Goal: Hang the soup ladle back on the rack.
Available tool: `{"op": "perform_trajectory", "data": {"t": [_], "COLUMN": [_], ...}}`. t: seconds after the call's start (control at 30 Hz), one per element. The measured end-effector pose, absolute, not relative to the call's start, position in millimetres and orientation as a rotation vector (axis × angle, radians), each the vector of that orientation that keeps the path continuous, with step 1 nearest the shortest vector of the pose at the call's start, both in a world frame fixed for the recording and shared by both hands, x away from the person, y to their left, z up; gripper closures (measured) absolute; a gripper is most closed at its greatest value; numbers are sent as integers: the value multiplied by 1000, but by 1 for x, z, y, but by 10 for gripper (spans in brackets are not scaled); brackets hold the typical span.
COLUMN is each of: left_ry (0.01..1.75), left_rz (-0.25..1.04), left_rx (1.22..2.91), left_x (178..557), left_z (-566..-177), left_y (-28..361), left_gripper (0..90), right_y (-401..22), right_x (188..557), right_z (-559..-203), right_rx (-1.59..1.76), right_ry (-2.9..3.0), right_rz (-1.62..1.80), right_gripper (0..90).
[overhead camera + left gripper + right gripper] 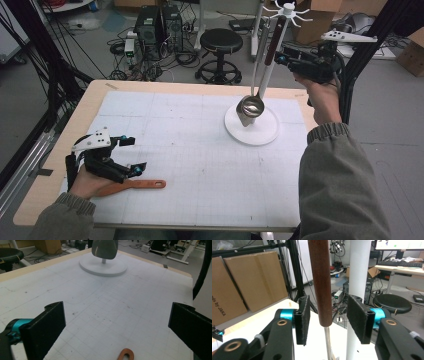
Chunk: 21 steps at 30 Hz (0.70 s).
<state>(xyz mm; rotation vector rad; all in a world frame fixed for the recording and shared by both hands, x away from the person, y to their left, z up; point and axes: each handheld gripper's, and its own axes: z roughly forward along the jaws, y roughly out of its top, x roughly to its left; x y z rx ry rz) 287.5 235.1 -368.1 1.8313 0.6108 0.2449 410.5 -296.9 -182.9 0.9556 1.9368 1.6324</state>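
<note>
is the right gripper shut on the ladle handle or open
Open: in the right gripper view the right gripper has a gap on both sides of the brown ladle handle.

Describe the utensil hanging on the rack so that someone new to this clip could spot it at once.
Start at the white rack standing on a round base at the far right of the table. The ladle hangs beside its pole, with its dark wooden handle up between the right gripper's open jaws. Its shiny metal bowl above the base sets it apart from the orange utensil lying flat by the left gripper.

High view looks down; tool views ride close — all share the rack (pixel 251 131).
</note>
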Motion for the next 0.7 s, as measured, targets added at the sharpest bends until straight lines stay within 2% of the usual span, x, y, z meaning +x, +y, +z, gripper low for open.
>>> {"op": "perform_trajectory", "data": {"t": [0.1, 0.2, 0.4, 0.57, 0.7], "left_ry": [614, 613, 617, 618, 617], "left_rz": [247, 248, 247, 245, 243], "left_rx": [1828, 1828, 1823, 1830, 1831], "left_x": [288, 288, 290, 290, 290], "left_z": [-368, -369, -369, -370, -370], "left_y": [235, 235, 237, 236, 236], "left_gripper": [17, 17, 17, 17, 17], "right_y": [-299, -302, -305, -308, -312], "right_x": [408, 406, 402, 401, 402], "right_z": [-182, -182, -179, -174, -167], "right_rx": [957, 945, 878, 847, 829], "right_ry": [1951, 1972, 2007, 2008, 2021], "right_rz": [1624, 1612, 1600, 1623, 1648], "right_gripper": [528, 561, 755, 879, 896]}}
